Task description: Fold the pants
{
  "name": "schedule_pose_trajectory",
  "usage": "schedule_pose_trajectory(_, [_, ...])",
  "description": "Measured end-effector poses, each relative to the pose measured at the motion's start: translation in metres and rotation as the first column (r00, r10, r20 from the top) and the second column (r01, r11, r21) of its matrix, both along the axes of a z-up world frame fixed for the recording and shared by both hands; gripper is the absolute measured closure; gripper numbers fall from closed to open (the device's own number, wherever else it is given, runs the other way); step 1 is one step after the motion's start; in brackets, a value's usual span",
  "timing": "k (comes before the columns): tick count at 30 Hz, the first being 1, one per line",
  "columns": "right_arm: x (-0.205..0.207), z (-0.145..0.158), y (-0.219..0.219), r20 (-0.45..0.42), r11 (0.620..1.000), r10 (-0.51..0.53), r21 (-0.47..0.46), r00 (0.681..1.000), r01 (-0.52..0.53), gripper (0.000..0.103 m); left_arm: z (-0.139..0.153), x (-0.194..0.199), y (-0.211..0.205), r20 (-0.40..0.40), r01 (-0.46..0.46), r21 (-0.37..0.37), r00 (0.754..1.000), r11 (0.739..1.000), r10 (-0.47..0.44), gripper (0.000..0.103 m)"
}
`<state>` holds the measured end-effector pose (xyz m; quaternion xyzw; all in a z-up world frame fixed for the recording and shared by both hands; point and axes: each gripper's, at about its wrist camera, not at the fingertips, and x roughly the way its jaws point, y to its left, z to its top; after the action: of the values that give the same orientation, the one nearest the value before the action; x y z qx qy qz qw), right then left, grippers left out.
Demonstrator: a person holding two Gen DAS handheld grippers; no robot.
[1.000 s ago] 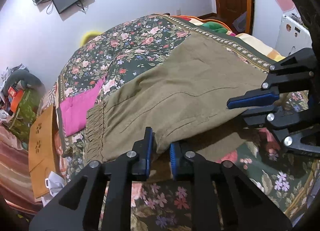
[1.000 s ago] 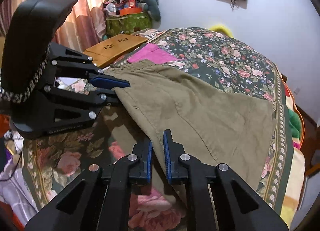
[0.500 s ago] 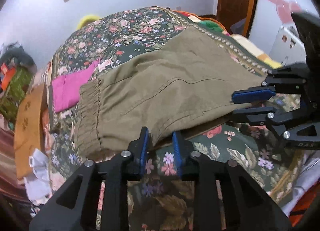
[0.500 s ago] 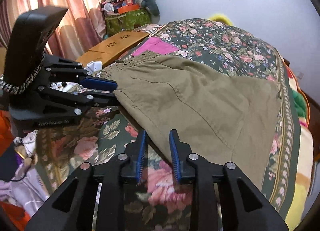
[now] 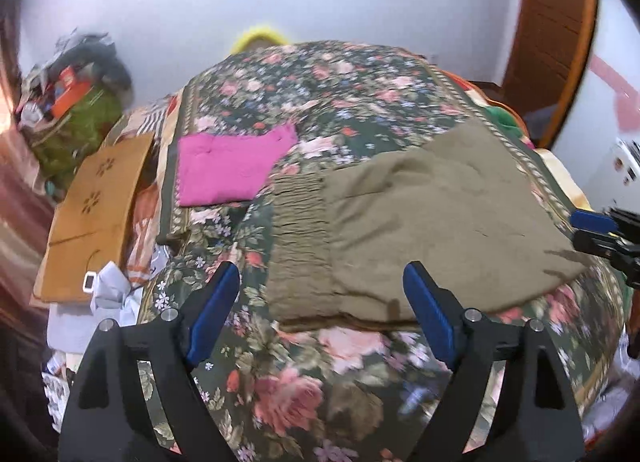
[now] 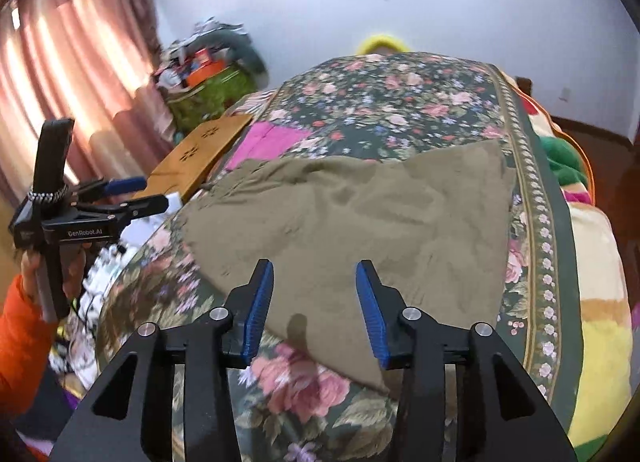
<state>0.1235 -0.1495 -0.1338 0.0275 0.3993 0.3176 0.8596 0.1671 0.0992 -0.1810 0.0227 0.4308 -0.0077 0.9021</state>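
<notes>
Since both grippers let go half a second ago, the left gripper (image 5: pixel 320 298) and right gripper (image 6: pixel 316 298) gape empty, and the pants (image 5: pixel 432 230) lie folded at the bed's (image 5: pixel 312 382) near edge, awaiting another fold.

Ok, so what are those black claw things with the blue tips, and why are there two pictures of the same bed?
Those black claws are grabbing tools. A person holds one in each hand, and each tool has a little camera that looks out along its two fingers. That is why you get two pictures: one from the left tool, one from the right tool.

In the right tool's picture you can see the left one off to the side, held by a hand in an orange sleeve.

Both look at a bed with a flowery blanket. On it lie olive-green pants, folded over, and a pink cloth beside them. A wooden board sits next to the bed.

Both tools are open and holding nothing. The pants just lie on the blanket.
</notes>
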Motion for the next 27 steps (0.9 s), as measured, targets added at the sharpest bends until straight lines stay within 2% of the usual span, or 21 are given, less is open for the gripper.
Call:
schedule_pose_trajectory(5, [0.013,-0.017,0.009,-0.068,1.0,-0.023,-0.005,0.997,0.023,0.058,-0.027,0.026,0.015,-0.084,-0.042,-0.072,0.996,0.997,0.035,0.019])
schedule_pose_trajectory(10, [0.017,-0.049,0.022,-0.143,0.997,0.011,-0.078,0.99,-0.022,0.056,-0.071,0.037,0.017,-0.208,-0.023,-0.136,0.978,0.99,-0.006,0.017])
schedule_pose_trajectory(12, [0.014,-0.052,0.017,-0.127,0.997,0.003,-0.075,0.992,-0.013,0.051,-0.077,0.033,0.02,-0.198,-0.023,-0.159,0.98,0.987,-0.009,0.016])
schedule_pose_trajectory(14, [0.015,-0.052,0.008,-0.143,0.998,-0.008,-0.067,0.99,-0.002,0.051,-0.076,0.029,0.023,-0.18,-0.032,-0.161,0.984,0.987,0.002,0.017])
schedule_pose_trajectory(17, [0.013,-0.056,-0.008,-0.157,0.998,-0.036,-0.064,0.987,0.027,0.051,-0.073,0.023,0.025,-0.154,-0.044,-0.138,0.988,0.989,0.023,0.016])
schedule_pose_trajectory(22, [0.007,-0.058,-0.033,-0.163,0.993,-0.089,-0.089,0.983,0.075,0.051,-0.071,0.017,0.016,-0.119,-0.036,-0.045,0.992,0.998,0.031,0.016])
schedule_pose_trajectory(25, [0.004,-0.061,-0.052,-0.175,0.99,-0.12,-0.093,0.977,0.105,0.053,-0.071,0.016,0.016,-0.113,-0.041,-0.031,0.993,0.999,0.038,0.016])
schedule_pose_trajectory(27, [-0.001,-0.06,-0.063,-0.192,0.992,-0.12,-0.063,0.974,0.11,0.053,-0.074,0.016,0.019,-0.121,-0.05,-0.047,0.992,0.998,0.044,0.016])
